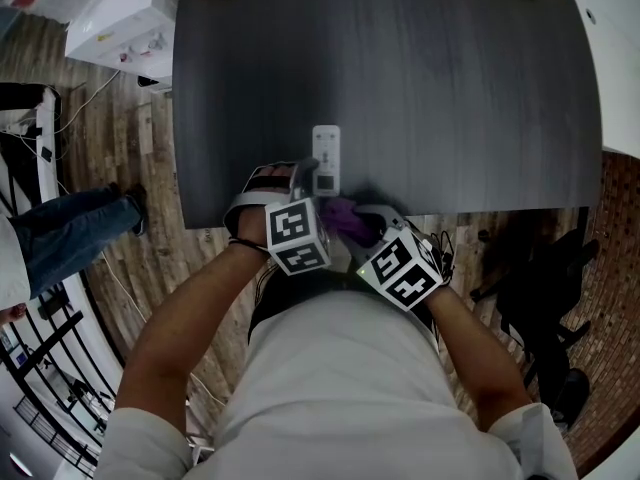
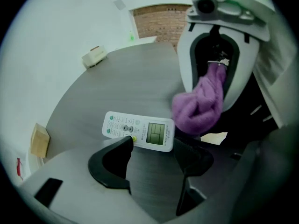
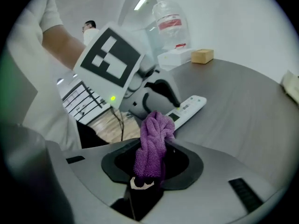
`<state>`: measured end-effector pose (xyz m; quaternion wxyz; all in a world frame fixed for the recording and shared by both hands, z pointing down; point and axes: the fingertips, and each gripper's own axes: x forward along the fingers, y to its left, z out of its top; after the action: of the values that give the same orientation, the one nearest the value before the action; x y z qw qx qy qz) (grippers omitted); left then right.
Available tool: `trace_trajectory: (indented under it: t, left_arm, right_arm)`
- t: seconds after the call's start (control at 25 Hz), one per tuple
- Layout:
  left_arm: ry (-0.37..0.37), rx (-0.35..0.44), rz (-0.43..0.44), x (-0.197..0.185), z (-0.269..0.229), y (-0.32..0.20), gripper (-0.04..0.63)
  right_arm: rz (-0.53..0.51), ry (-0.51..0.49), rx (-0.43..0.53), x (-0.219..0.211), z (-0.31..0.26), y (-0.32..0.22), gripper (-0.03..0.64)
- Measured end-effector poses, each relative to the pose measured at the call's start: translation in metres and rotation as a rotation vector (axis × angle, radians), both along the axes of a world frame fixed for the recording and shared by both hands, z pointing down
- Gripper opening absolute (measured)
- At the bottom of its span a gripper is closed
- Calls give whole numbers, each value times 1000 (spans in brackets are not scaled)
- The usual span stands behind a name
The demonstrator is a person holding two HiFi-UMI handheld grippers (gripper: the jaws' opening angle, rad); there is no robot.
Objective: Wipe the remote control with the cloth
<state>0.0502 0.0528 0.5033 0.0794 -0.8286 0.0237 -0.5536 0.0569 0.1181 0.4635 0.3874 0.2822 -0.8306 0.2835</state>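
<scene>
Right now the remote control (image 1: pixel 326 158) is lying flat on the dark worktop (image 1: pixel 450 88), close to its front edge, with its long side pointing away from the person. The left gripper (image 2: pixel 155 144) is standing over the remote's near end with its jaws spread apart and closing on nothing, one tip lapping the remote's edge. The right gripper (image 3: pixel 156 150) is clenching a bunched purple cloth (image 3: pixel 153 143), which is hanging just beside that same end and apparently not resting on it. To wipe well, I judge that the left jaws should be bracing the remote's sides so it is not sliding. The cloth should be pressing down and drawing lengthwise over the screen and buttons with light, even pressure. Some things are proving hard to make out. I cannot tell whether the left jaw tip is actually touching the remote. In the head view the marker cubes (image 1: pixel 296 236) are covering the jaws, the remote's near end and most of the cloth. The button print is showing too small to read.
</scene>
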Motion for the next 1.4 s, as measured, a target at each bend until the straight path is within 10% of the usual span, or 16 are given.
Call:
trace_trajectory:
  t: [0.2,0.44,0.64,1.12,1.4]
  left_arm:
    - [64,-27,-80,-5,1,-1,284]
    - [130,-96,-169,-8,2,-2,276]
    - [144,-158,-188,-12,4,-1,276]
    - [29,-175,-189,-74,6,-4,318]
    - [145,-89,-239,-69,-14,-8,316]
  right_arm:
    - [242,48,94,41,-8,-52,123]
    - [428,-66,-45,33,9,-77,121]
    - [312,-130,32,2,-19,-83,121]
    - [33,60,90,-34,-3,-80,121]
    - [-42,159,162,-21,-6,-113,123]
